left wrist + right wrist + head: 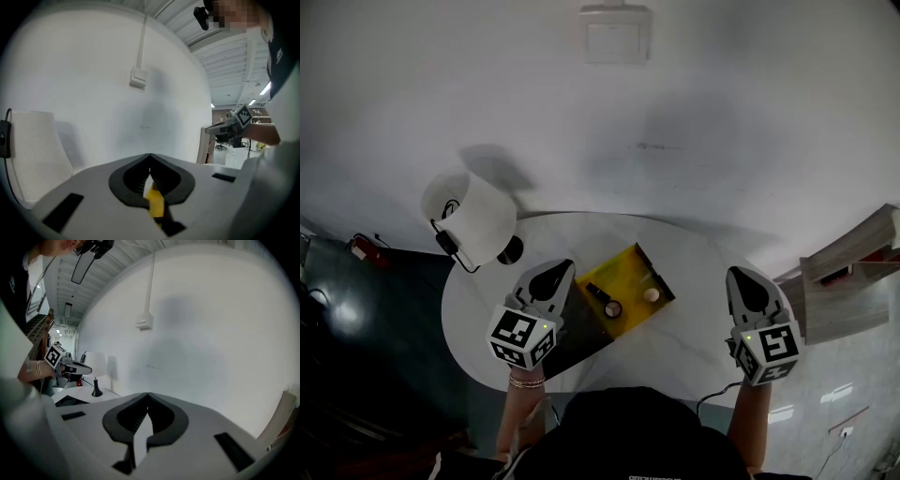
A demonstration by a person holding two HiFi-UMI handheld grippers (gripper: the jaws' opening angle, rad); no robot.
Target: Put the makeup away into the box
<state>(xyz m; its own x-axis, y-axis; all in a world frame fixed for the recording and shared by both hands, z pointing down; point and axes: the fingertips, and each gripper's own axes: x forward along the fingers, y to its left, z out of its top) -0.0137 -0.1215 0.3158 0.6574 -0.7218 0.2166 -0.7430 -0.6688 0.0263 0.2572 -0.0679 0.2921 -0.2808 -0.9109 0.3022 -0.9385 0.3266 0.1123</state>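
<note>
Both claws closed on nothing: left gripper [551, 279] just left of the yellow box [630, 266] — right gripper [752, 287] well to its right.

Soft, even light whitens the wall [694, 122] beyond the left claw [553, 277], where the lamp [478, 217] throws a grey shadow. The dark floor [356, 375] beside that claw shows glare spots. Every view bows at its edges, corners black; close claw bodies blur slightly.
</note>
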